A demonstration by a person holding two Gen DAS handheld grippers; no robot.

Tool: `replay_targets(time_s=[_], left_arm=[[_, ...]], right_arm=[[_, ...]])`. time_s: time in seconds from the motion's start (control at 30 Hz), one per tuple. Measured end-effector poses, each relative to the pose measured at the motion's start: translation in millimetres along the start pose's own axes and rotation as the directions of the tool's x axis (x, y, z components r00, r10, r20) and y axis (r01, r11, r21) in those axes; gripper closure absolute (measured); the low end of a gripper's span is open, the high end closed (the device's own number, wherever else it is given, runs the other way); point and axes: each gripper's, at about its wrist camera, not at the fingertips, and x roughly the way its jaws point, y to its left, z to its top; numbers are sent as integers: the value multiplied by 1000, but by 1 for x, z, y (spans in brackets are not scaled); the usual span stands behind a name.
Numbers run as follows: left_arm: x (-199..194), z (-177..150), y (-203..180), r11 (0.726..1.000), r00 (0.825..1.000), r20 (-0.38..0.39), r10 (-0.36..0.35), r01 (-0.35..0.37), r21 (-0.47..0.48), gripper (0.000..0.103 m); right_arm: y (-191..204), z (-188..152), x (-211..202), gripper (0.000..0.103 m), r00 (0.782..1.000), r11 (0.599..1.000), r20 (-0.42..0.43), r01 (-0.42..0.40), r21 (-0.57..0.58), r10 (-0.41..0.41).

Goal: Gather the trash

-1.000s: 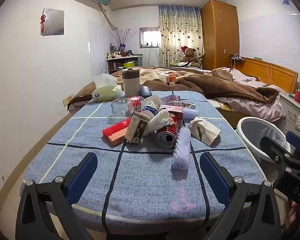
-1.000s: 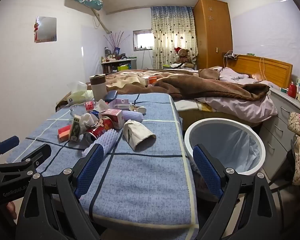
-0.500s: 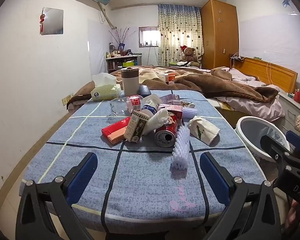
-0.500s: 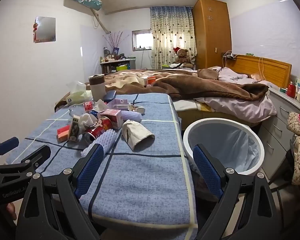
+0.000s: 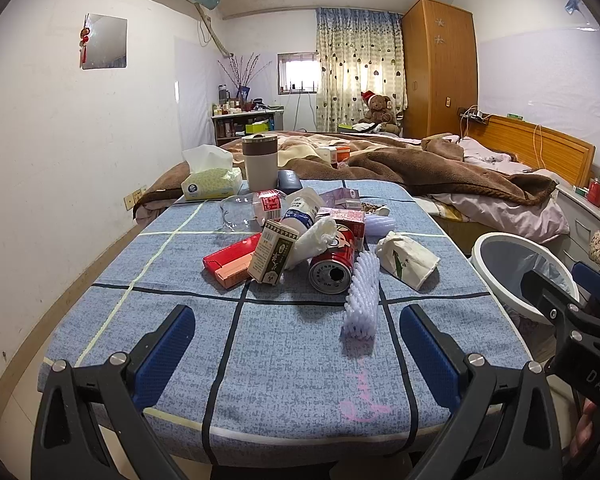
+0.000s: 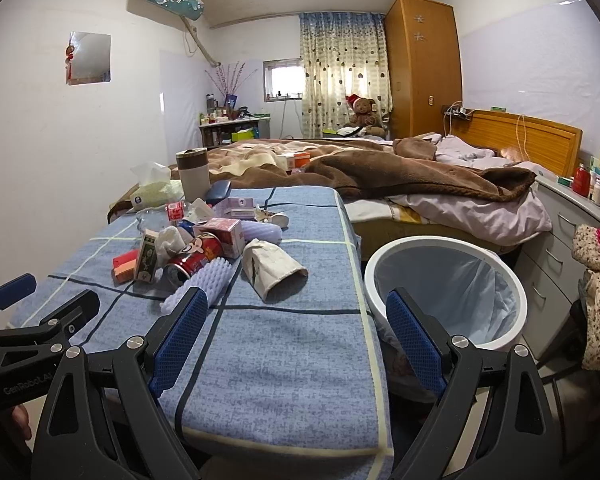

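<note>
Right now, status: nothing is held, and every piece of trash is seen lying on the table [image 5: 148,320].
Left gripper [image 5: 296,344]: fingers are spread wide and empty, hung over the near edge of the table, aimed up its middle.
Right gripper [image 6: 296,336]: fingers are likewise spread with nothing between them, held at the table's near right corner, partly over the bin [image 6: 512,308].
Trash pile: a red can [image 5: 332,264] on its side, a white foam net [image 5: 362,296], a crumpled paper bag [image 5: 406,258], a small green-printed box [image 5: 272,256], a red packet [image 5: 230,260] and a tissue wad [image 5: 314,240] are bunched around the table's centre, many touching.
Bin: it is stood on the floor just beside the right edge of the table, lined and apparently empty.
Risk, rolling: the can could be nudged by a finger and sent toward the right edge, since it lies on its side.
Risk, crowding: two items could be pinched at once, because the foam net is pressed against the can.
Risk, soft items: the bag or foam net could be crushed and slip from a shallow pinch.
Risk, non-trash: the tissue box [image 5: 212,184] and tumbler [image 5: 260,166] at the far edge could be taken by mistake.
Risk, collision: the two grippers are held close and could be knocked together.
</note>
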Motion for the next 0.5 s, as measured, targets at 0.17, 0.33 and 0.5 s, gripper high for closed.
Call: replay_targets(time_s=[0.17,0.33,0.5], left_arm=[[-1,0,-1,1000,1000,1,2,-2,-1,0],[-1,0,-1,1000,1000,0,3,-3,-1,0],[-2,-1,-1,1000,1000,-1,1,-1,-1,0]], right_arm=[[0,0,0,10,1000,1000,-1,1,0,-1],[1,0,2,10,1000,1000,1,4,-2,-4],[0,-1,2,10,1000,1000,1,5,-2,-5]])
